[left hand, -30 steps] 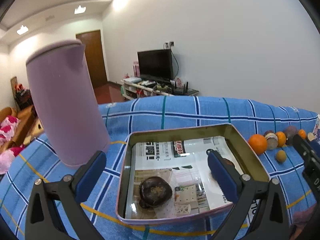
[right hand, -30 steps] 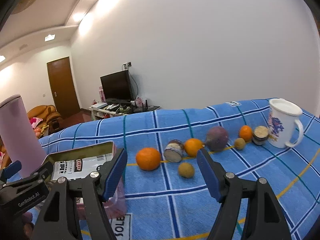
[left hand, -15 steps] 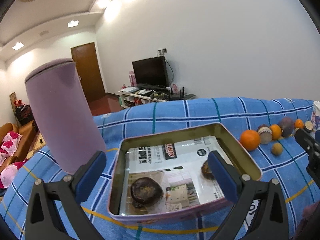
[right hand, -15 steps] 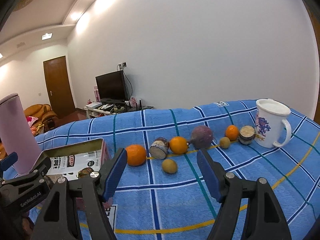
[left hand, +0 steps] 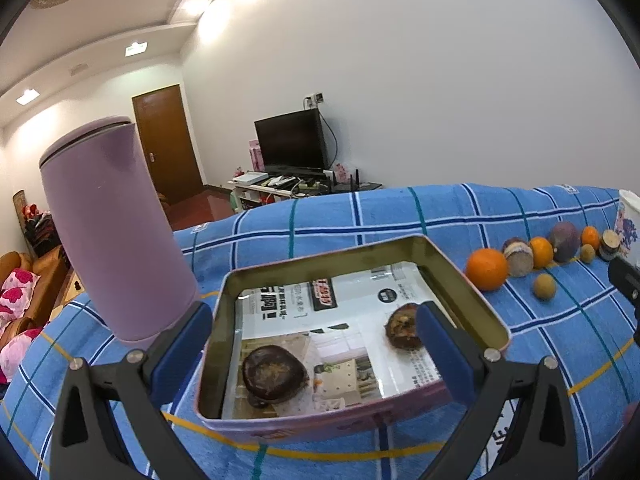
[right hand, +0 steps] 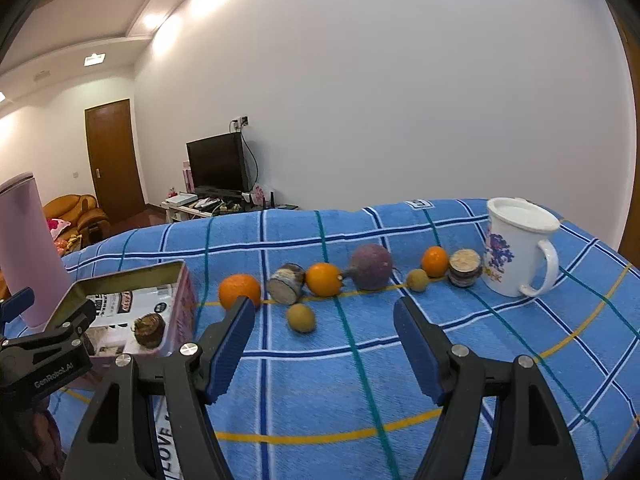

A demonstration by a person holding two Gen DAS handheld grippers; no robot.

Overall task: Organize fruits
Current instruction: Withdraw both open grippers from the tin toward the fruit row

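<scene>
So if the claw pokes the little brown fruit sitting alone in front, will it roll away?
Probably. The little brown fruit looks round, with nothing beside it to stop it. The blue towel looks soft, so it may only roll a little. The right claw is open.

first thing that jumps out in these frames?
The row of fruit on the blue checked cloth: bright oranges such as the nearest orange beside a big purple fruit, ending at a white mug. To its left, an open tin lined with printed paper holds two dark fruits, with a tall lilac tumbler standing beside it.
</scene>
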